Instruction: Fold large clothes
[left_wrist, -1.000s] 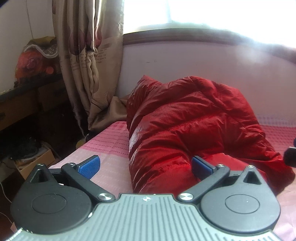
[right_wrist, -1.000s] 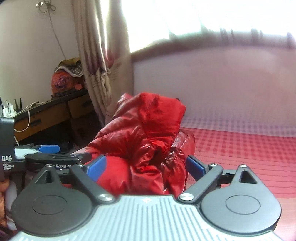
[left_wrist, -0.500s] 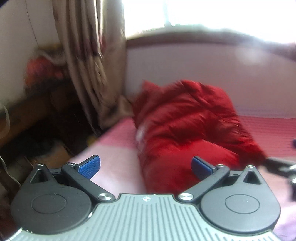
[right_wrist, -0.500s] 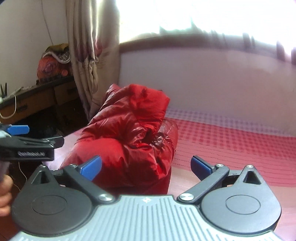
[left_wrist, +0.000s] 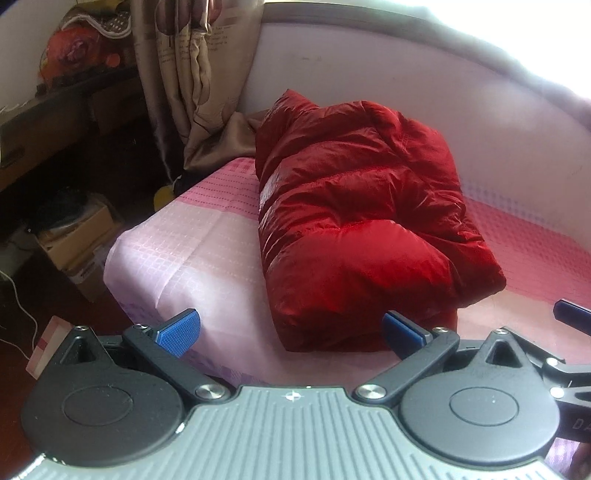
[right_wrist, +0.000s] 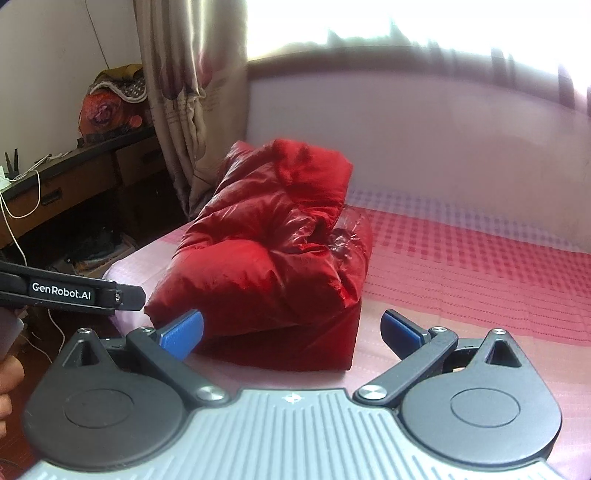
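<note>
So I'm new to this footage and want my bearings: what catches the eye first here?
A puffy red jacket, folded into a thick bundle, sits on the pink checked bed near its corner, in front of the pale headboard. Both the left gripper and the right gripper hang just short of it, jaws wide apart and holding nothing. A patterned curtain hangs at the bed's left.

We're looking at the bed (left_wrist: 192, 251), covered in a pink checked sheet (right_wrist: 461, 266). A folded red puffer jacket (left_wrist: 362, 229) rests directly on it near the corner, and a curtain hem (left_wrist: 221, 147) touches the bed's far edge.
</note>
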